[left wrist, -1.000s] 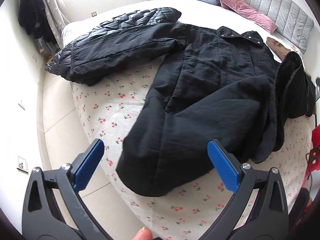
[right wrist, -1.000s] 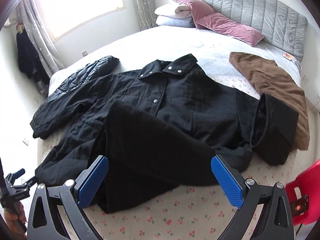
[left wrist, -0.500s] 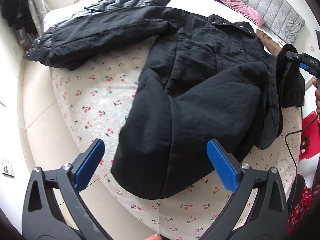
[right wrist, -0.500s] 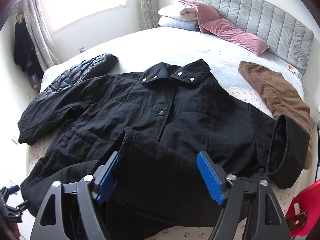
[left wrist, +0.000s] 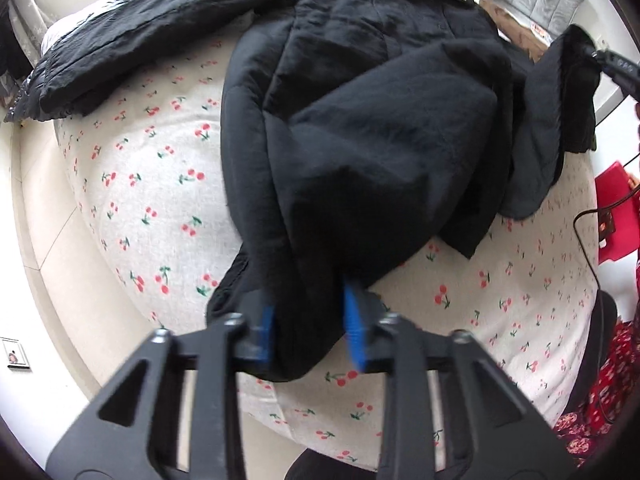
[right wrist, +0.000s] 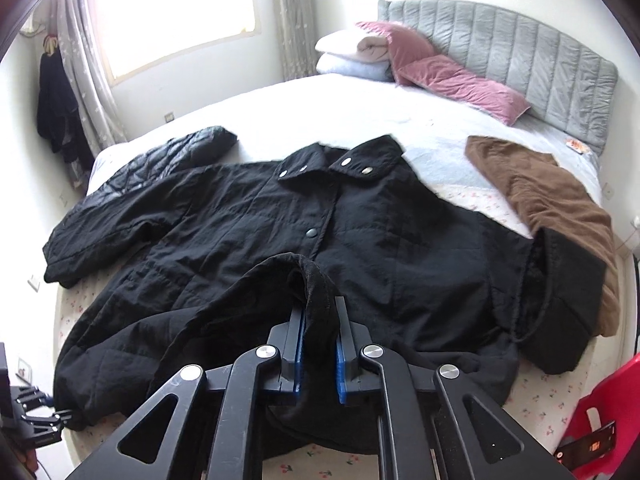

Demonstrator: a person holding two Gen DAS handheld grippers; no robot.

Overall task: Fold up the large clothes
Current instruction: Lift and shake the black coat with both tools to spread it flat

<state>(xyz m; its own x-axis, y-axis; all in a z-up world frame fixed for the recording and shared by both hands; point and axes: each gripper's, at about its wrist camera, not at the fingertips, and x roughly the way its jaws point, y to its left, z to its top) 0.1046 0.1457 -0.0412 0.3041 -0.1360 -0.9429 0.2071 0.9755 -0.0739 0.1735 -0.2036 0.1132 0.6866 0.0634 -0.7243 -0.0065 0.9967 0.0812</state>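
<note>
A large black quilted coat (right wrist: 360, 240) lies face up on the bed, collar toward the headboard, with its bottom part folded up over the body. My left gripper (left wrist: 310, 320) is shut on the coat's bottom left corner (left wrist: 304, 280) at the bed's edge. My right gripper (right wrist: 320, 340) is shut on the coat's folded hem edge (right wrist: 316, 292) near its middle front. The coat's right sleeve cuff (right wrist: 568, 288) stands folded up at the right. The right gripper shows in the left wrist view (left wrist: 616, 68) at the far right.
A black puffer jacket (right wrist: 160, 160) lies under the coat's left sleeve. A brown garment (right wrist: 552, 192) lies at the right. Pink pillows (right wrist: 448, 76) and folded bedding are by the grey headboard. A red stool (right wrist: 608, 408) stands by the bed's right front. The cherry-print sheet (left wrist: 160, 200) edge drops to the floor.
Both grippers moved forward onto the coat and closed on it: the left on the bottom corner, the right on the folded hem. Both were open a second ago.
</note>
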